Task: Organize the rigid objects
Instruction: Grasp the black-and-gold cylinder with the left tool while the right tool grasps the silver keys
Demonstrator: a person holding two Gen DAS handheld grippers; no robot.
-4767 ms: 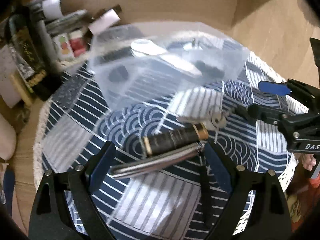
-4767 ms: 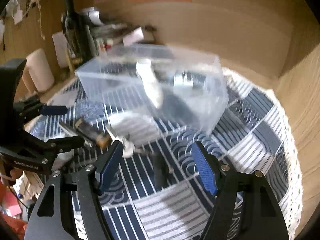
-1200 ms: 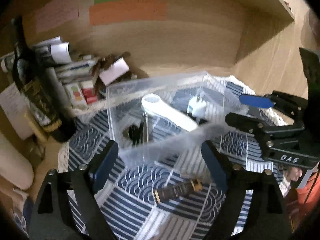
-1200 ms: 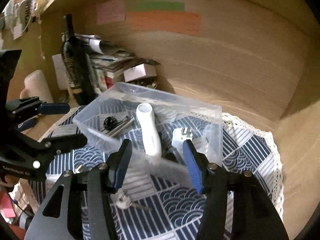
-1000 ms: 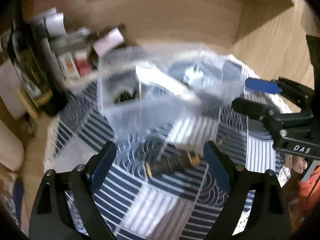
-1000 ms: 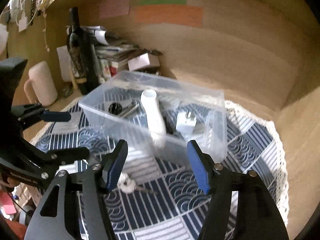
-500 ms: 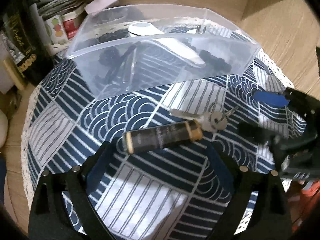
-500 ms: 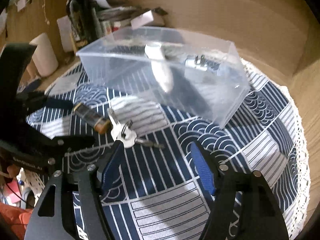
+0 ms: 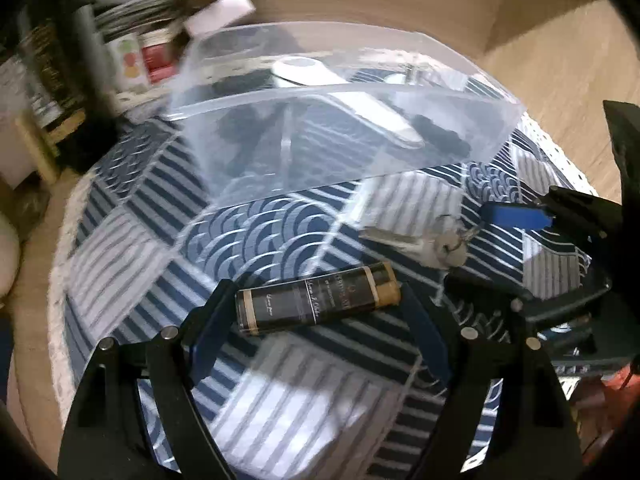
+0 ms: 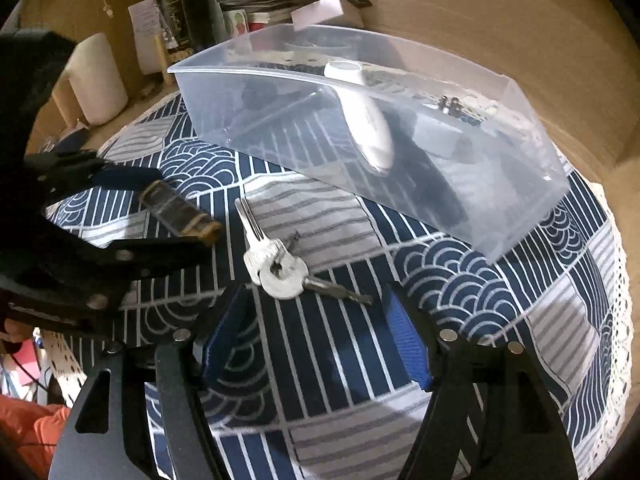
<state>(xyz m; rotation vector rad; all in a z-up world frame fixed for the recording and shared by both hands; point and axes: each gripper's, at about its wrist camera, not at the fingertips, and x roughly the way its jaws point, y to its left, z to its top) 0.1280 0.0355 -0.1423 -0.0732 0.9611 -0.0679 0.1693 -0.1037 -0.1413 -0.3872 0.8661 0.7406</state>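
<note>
A black tube with gold bands (image 9: 316, 304) lies on the blue patterned cloth, between the open fingers of my left gripper (image 9: 316, 320), which is low over it and not closed on it. The tube also shows in the right wrist view (image 10: 180, 212). A bunch of silver keys (image 10: 276, 268) lies just ahead of my open, empty right gripper (image 10: 316, 312); the keys also show in the left wrist view (image 9: 436, 240). A clear plastic bin (image 10: 520, 216) behind holds a white handle (image 10: 364, 120), a plug and dark items.
The round table's cloth (image 9: 304, 408) ends in a lace edge. Bottles, books and boxes (image 9: 80, 60) crowd the back left. A dark bottle (image 10: 180, 12) and a pale roll (image 10: 96, 80) stand left of the bin. A wooden wall (image 10: 500, 20) lies behind.
Both grippers have dropped from above the bin to the cloth in front of it. The left one now straddles the black tube; the right one has come close behind the keys.
</note>
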